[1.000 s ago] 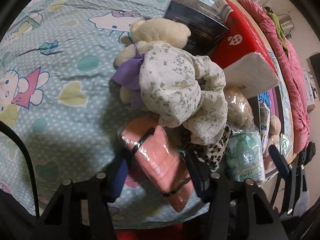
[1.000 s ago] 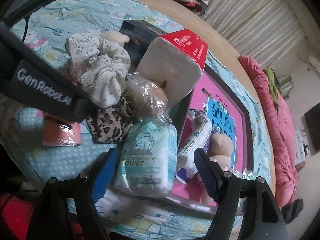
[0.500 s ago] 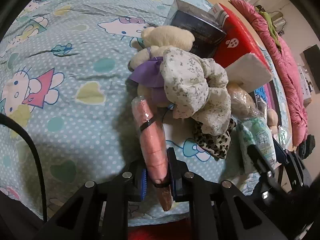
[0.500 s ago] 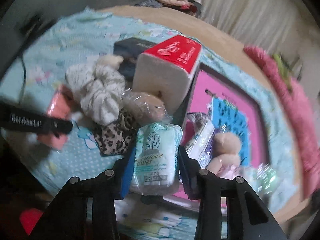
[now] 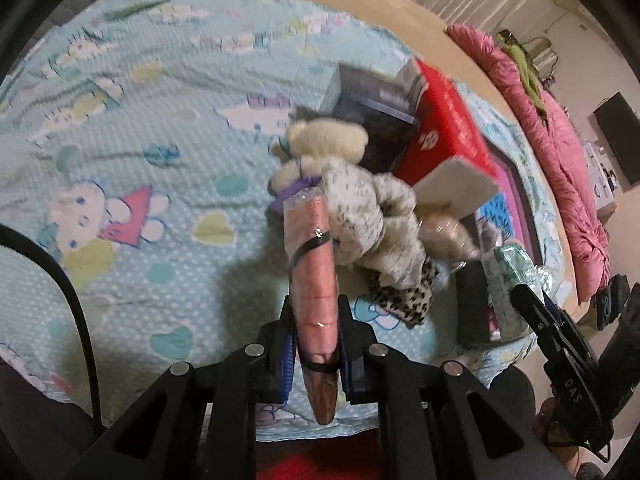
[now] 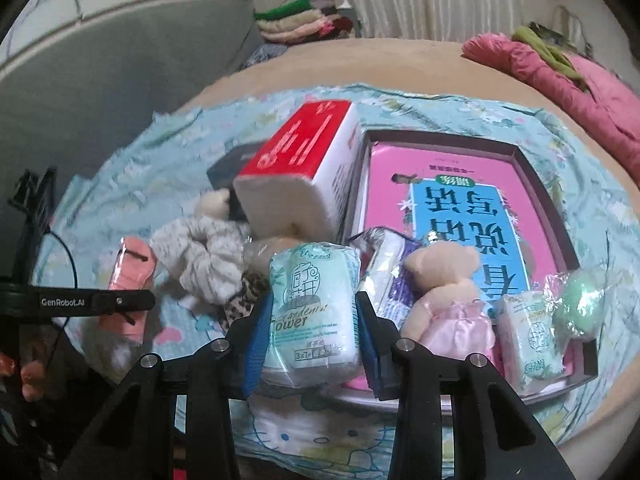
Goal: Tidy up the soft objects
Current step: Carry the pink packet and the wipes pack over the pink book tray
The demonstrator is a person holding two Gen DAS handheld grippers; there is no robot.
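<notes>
My left gripper (image 5: 316, 320) is shut on a pink cloth packet (image 5: 312, 264) in clear wrap with black bands, held edge-up above the blue cartoon bedspread (image 5: 140, 160). My right gripper (image 6: 314, 312) is shut on a mint-green tissue pack (image 6: 314, 300), lifted in front of the pile. In the pile lie a cream teddy bear (image 5: 324, 144), a floral scrunchie (image 5: 368, 208) and a leopard-print scrunchie (image 5: 404, 296). The dark-rimmed tray (image 6: 472, 140) to the right holds a bear in a pink dress (image 6: 444, 288) and a small tissue pack (image 6: 528, 336).
A red-and-white tissue box (image 6: 304, 168) leans on a dark box (image 5: 372, 112) behind the pile. A wrapped green ball (image 6: 580, 304) sits at the tray's right end. A pink quilt (image 6: 560, 76) lies along the far edge, folded clothes (image 6: 304, 20) behind.
The left jaws closed on the pink packet and lifted it off the bedspread. The right jaws closed on the green tissue pack, and that gripper rolled and rose.
</notes>
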